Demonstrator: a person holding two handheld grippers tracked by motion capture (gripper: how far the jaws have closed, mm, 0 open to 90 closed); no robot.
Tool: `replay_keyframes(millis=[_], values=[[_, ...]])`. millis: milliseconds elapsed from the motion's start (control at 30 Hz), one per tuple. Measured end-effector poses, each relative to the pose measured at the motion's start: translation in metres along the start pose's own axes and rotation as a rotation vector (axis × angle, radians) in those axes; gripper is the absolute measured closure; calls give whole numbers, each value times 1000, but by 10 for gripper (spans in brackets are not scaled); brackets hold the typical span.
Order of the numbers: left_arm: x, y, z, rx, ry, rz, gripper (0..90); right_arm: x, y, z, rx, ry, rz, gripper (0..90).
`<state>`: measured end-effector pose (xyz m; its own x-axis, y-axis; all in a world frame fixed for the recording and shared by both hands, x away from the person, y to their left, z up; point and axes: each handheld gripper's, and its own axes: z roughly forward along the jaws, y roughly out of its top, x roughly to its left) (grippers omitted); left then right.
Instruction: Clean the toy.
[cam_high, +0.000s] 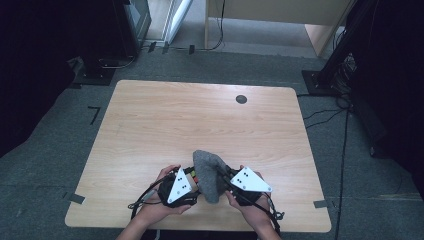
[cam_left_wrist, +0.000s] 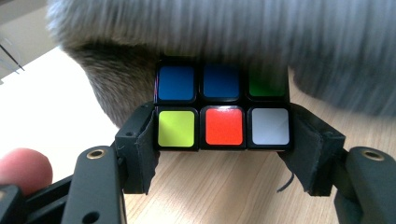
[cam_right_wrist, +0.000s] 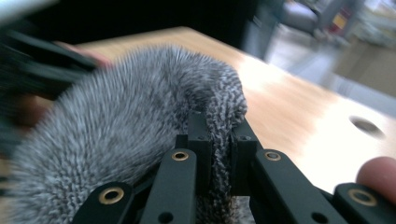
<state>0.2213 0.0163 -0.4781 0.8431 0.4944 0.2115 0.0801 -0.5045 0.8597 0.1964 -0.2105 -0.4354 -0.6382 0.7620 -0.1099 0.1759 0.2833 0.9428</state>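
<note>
A puzzle cube (cam_left_wrist: 223, 107) with blue, green, yellow, red and white squares sits between the jaws of my left gripper (cam_left_wrist: 223, 140), which is shut on it. In the high view the cube (cam_high: 192, 174) peeks out beside the left gripper (cam_high: 192, 181). A grey fuzzy cloth (cam_high: 208, 172) drapes over the cube's far side. My right gripper (cam_right_wrist: 219, 140) is shut on a fold of that cloth (cam_right_wrist: 140, 130). In the high view the right gripper (cam_high: 223, 176) meets the cloth from the right. Both grippers are held near the table's front edge.
The wooden table (cam_high: 200, 115) has a dark round hole (cam_high: 241, 99) near its back right. A fingertip (cam_left_wrist: 23, 168) shows at the left gripper view's lower left. Cables and stands line the floor beyond the table.
</note>
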Motion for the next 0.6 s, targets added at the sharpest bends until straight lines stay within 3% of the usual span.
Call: replay_keyframes(millis=[67,133,300,400,500,600], values=[[1,1,-3,-31,-22,-14,350,9,4,0,-20,58,-54,832],[4,2,-8,-72,-49,-28,350,14,5,2,5,21,-82,835],[9,4,-19,-181,-103,-77,350,-5,-4,3,24,12,36,837],[13,4,-23,-209,-114,-103,350,-9,-6,6,51,15,54,837],[21,2,-29,-279,-145,-181,350,-17,-13,13,128,-3,91,837],[35,1,-36,-359,-204,-288,350,-29,-21,15,147,-32,168,838]])
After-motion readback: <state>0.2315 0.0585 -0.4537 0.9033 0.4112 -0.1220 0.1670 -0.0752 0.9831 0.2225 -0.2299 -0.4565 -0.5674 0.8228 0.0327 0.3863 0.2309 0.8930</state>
